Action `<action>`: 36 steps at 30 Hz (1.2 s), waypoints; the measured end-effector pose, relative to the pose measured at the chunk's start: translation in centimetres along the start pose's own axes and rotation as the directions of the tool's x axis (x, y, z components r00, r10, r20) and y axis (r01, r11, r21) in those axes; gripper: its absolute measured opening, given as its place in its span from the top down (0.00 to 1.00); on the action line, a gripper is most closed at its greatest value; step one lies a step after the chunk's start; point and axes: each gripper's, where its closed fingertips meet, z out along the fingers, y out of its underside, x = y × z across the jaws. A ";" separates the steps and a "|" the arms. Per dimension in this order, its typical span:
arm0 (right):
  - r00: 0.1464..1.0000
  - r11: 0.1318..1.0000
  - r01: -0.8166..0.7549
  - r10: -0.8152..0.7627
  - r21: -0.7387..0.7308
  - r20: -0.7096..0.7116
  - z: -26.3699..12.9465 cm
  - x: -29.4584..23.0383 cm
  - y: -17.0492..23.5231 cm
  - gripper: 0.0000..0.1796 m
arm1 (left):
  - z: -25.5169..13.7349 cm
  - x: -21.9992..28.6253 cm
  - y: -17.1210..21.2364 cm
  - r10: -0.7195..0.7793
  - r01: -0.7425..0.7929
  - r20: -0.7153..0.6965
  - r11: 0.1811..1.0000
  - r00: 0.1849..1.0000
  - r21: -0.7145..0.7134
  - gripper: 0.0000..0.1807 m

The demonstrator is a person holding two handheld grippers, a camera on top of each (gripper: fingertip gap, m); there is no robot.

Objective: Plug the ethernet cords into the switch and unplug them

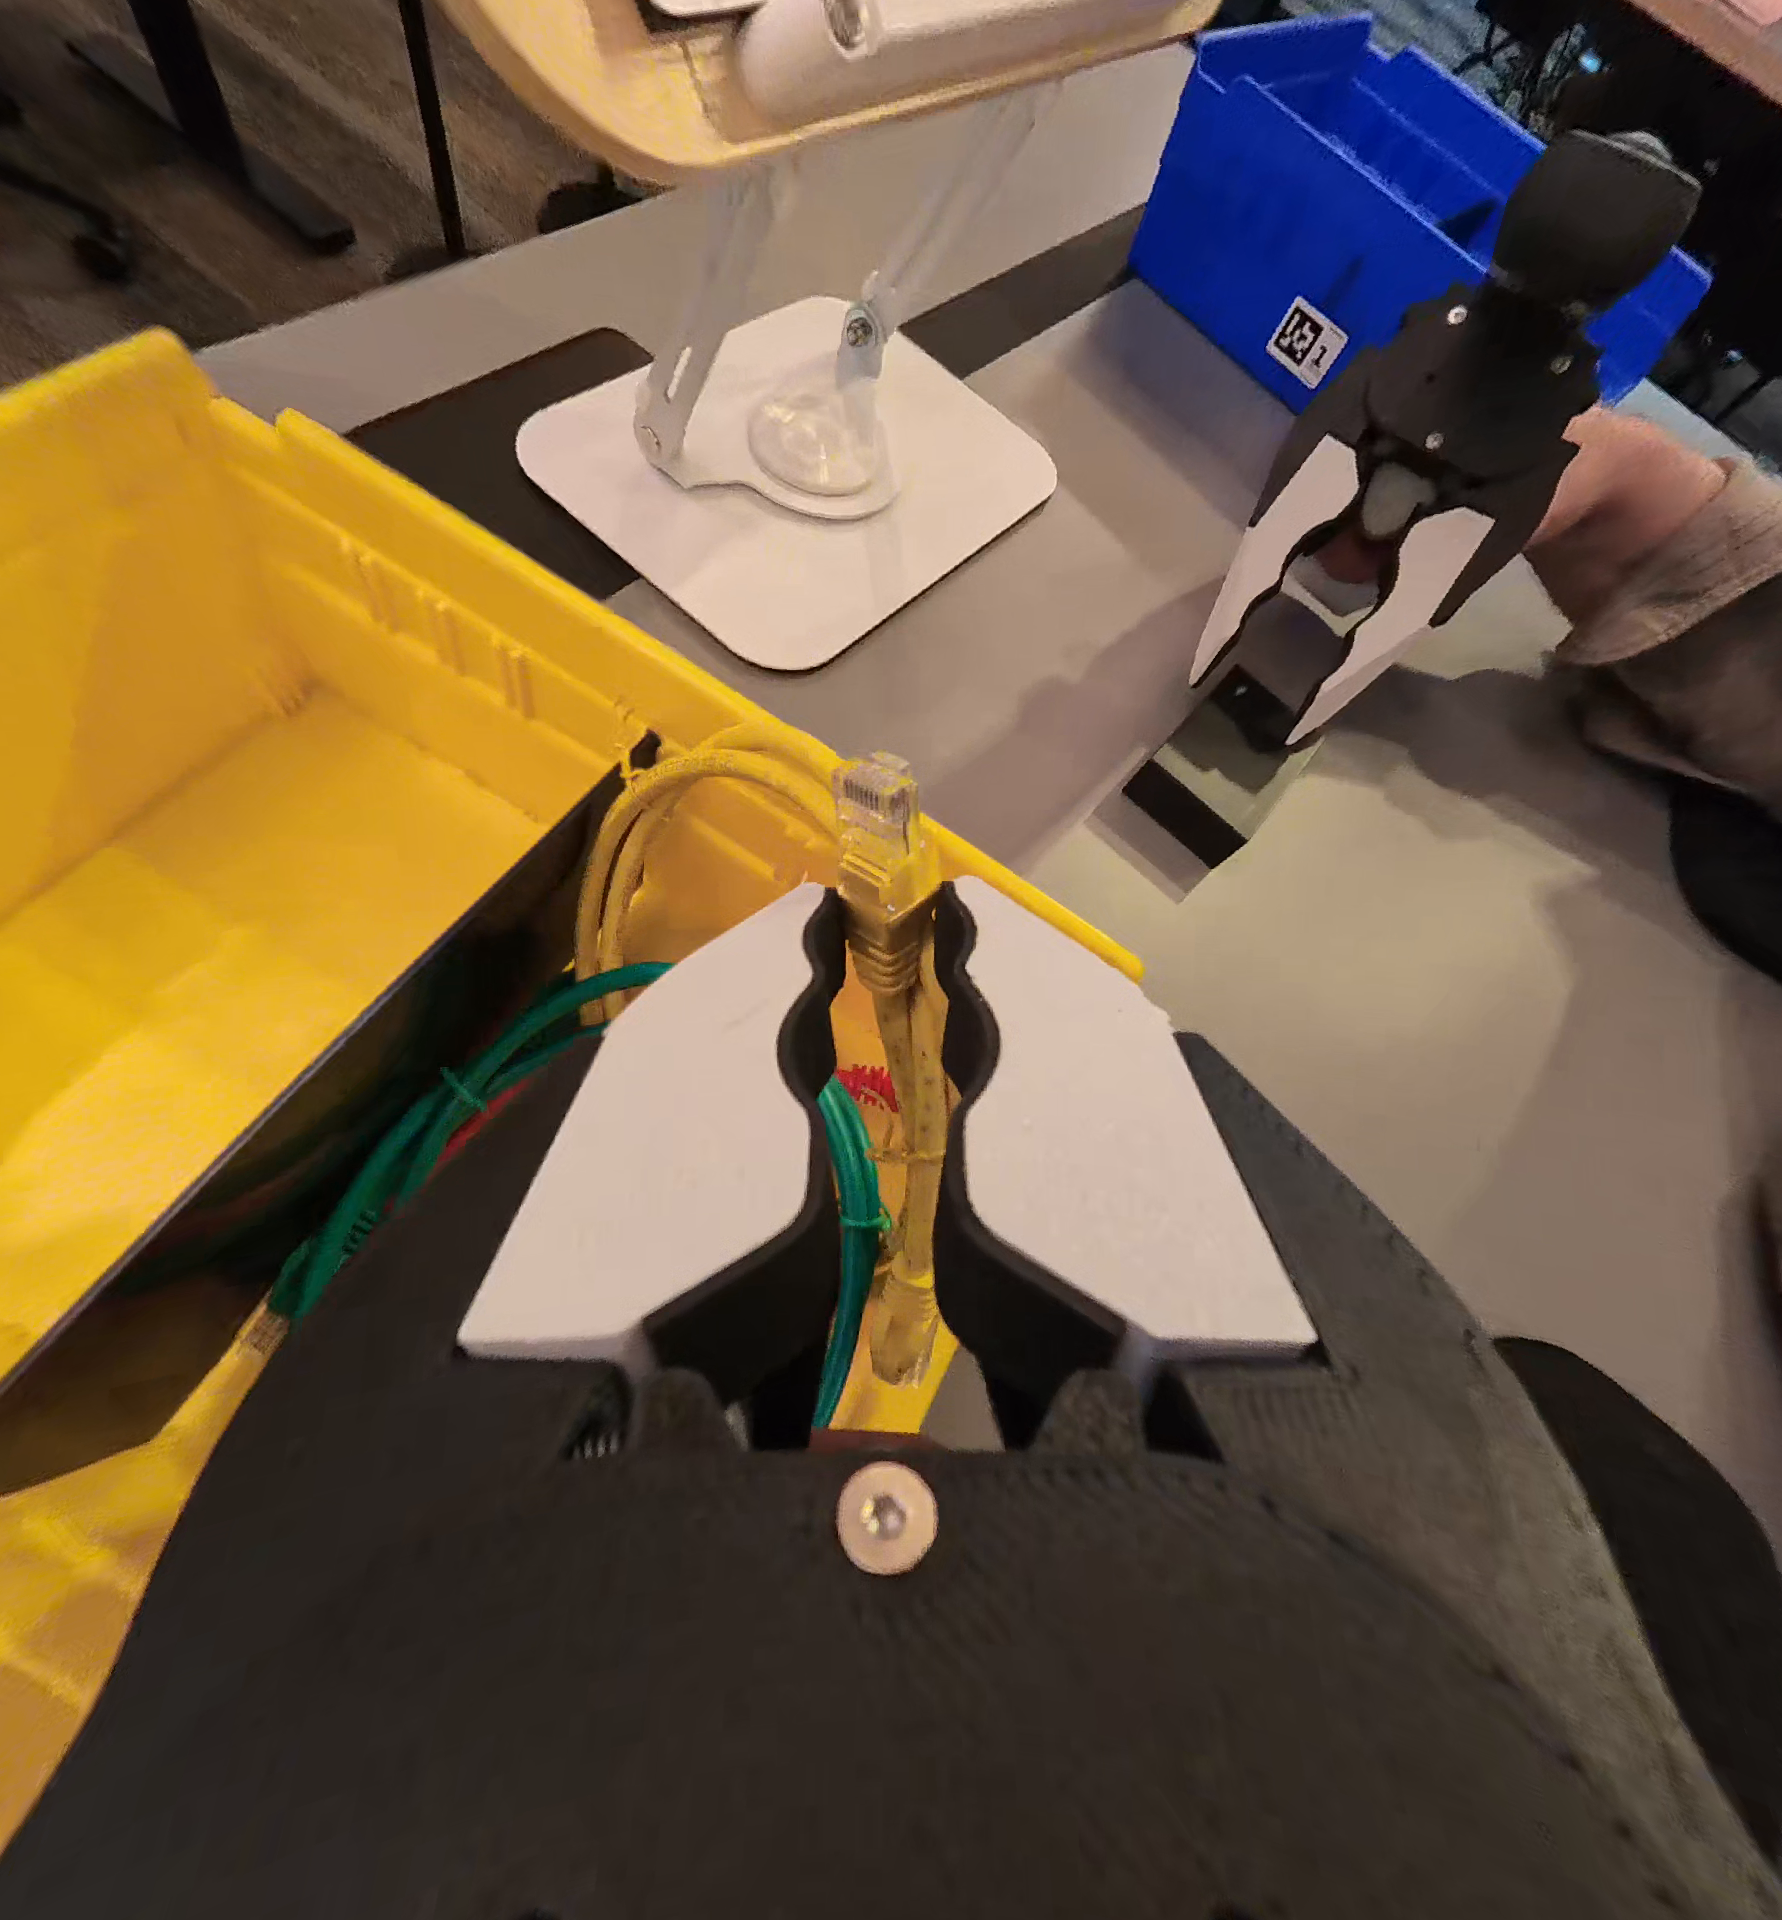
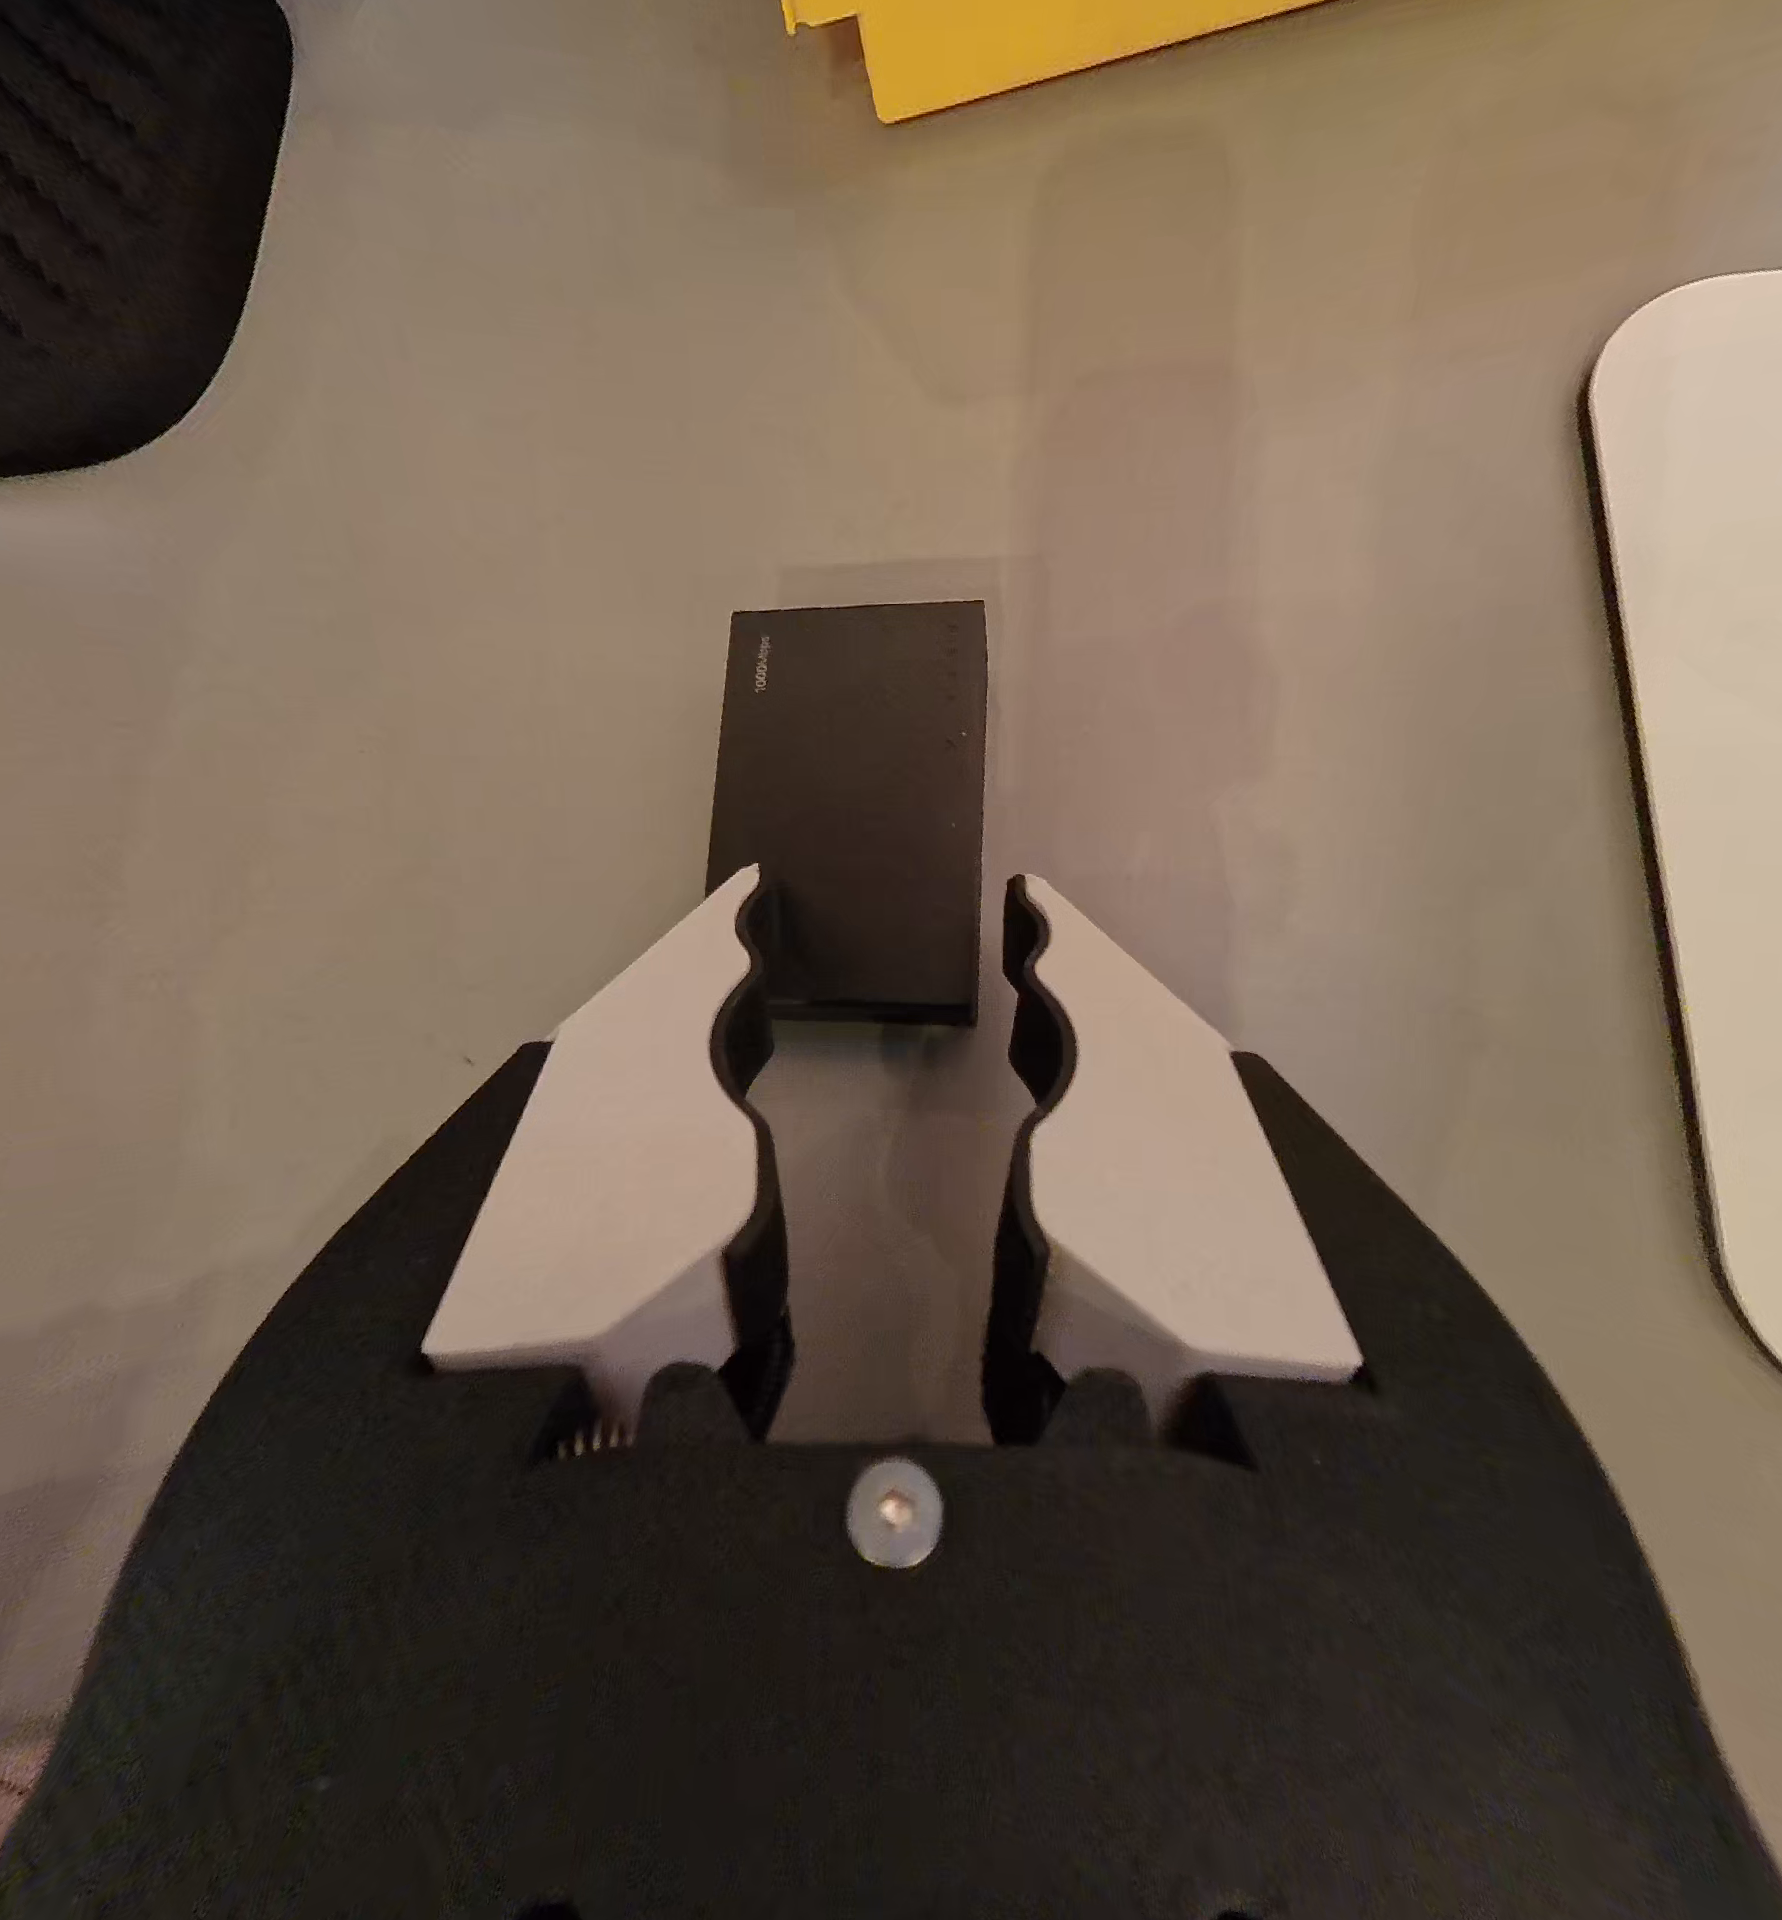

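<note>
Yellow cord pinched at plug boot in my left tool, clear plug poking up past tips, above yellow bin corner. Green cord in bin. Switch flat on tabletop; my right tool spread wide, straddling its near end.

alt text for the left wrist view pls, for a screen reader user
The left gripper is shut on a yellow ethernet cord just below its clear plug, lifting it above a yellow bin that still holds a green cord. Farther off, the right gripper, open, points down over a black switch on the grey table.
</note>
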 end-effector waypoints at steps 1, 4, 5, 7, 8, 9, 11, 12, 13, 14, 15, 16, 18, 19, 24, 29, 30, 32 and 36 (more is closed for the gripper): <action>1.000 1.000 0.001 -0.001 0.000 0.001 0.0 0.0 0.0 0.77 | 0.0 0.4 -0.4 0.011 -0.011 -0.008 1.000 1.000 0.023 0.91; 1.000 1.000 0.000 0.000 0.000 0.003 0.1 -0.1 -0.1 0.77 | -0.8 1.7 -2.5 -0.027 0.039 -0.089 0.991 0.996 0.131 0.91; 1.000 1.000 0.001 -0.001 0.000 0.002 0.1 -0.1 -0.1 0.77 | -1.3 1.7 -3.4 -0.040 0.058 -0.104 0.983 0.994 0.175 0.91; 1.000 1.000 -0.003 0.003 0.001 0.003 0.1 -0.1 -0.1 0.77 | -2.4 2.0 -5.0 -0.060 0.096 -0.148 0.964 0.987 0.249 0.91; 1.000 1.000 -0.001 0.001 0.002 0.004 0.2 -0.1 -0.1 0.77 | -2.9 2.0 -5.6 -0.063 0.106 -0.157 0.953 0.986 0.283 0.91; 1.000 1.000 0.001 -0.001 0.004 0.004 0.2 -0.1 -0.2 0.77 | -3.3 2.1 -6.1 -0.054 0.103 -0.163 0.944 0.985 0.313 0.91; 1.000 1.000 0.002 -0.002 0.002 0.004 0.3 -0.2 -0.2 0.77 | -3.7 2.0 -6.7 -0.055 0.104 -0.147 0.931 0.988 0.349 0.91; 1.000 1.000 0.005 -0.005 0.002 -0.002 0.2 -0.1 -0.2 0.77 | -3.8 2.0 -6.9 -0.053 0.102 -0.144 0.925 0.988 0.366 0.91; 1.000 1.000 0.005 -0.005 0.006 -0.005 0.2 -0.1 -0.3 0.76 | -4.0 2.2 -7.2 -0.046 0.100 -0.148 0.920 0.988 0.380 0.91; 1.000 1.000 0.005 -0.005 0.014 -0.006 0.1 -0.1 -0.5 0.76 | -4.1 2.3 -7.4 -0.043 0.098 -0.145 0.913 0.989 0.396 0.91; 1.000 1.000 0.005 -0.005 0.023 -0.010 -0.1 0.0 -0.7 0.75 | -4.2 2.5 -7.7 -0.042 0.101 -0.150 0.907 0.988 0.409 0.91; 1.000 1.000 0.005 -0.004 0.031 -0.018 -0.2 0.1 -0.8 0.75 | -4.3 2.8 -8.0 -0.035 0.099 -0.158 0.904 0.987 0.416 0.91; 0.999 0.999 0.009 -0.007 0.051 -0.043 -0.7 0.4 -1.3 0.73 | -4.5 3.4 -8.9 -0.014 0.075 -0.140 0.895 0.990 0.440 0.91; 0.998 0.998 0.012 -0.008 0.068 -0.061 -1.0 0.6 -1.7 0.73 | -4.6 3.8 -9.5 -0.011 0.074 -0.138 0.886 0.990 0.458 0.91; 0.985 0.980 0.088 -0.058 0.180 -0.163 -3.0 0.7 -5.3 0.69 | -3.9 7.1 -12.9 0.034 0.034 -0.112 0.835 0.993 0.549 0.91; 0.937 0.907 0.210 -0.080 0.364 -0.340 -5.7 -0.4 -11.9 0.67 | 0.1 10.7 -15.3 0.022 0.031 -0.082 0.802 0.996 0.597 0.91; 0.919 0.898 0.237 -0.085 0.370 -0.384 -6.0 -0.7 -12.8 0.65 | 0.9 11.1 -15.7 0.012 0.028 -0.061 0.794 0.998 0.608 0.91; 0.889 0.885 0.289 -0.107 0.365 -0.446 -6.1 -1.6 -14.3 0.63 | 2.6 12.3 -16.2 0.004 0.030 -0.053 0.777 0.999 0.629 0.91; 0.815 0.873 0.333 -0.077 0.356 -0.575 -6.8 -1.5 -15.7 0.63 | 5.5 14.0 -16.5 -0.045 0.075 -0.064 0.760 0.997 0.645 0.91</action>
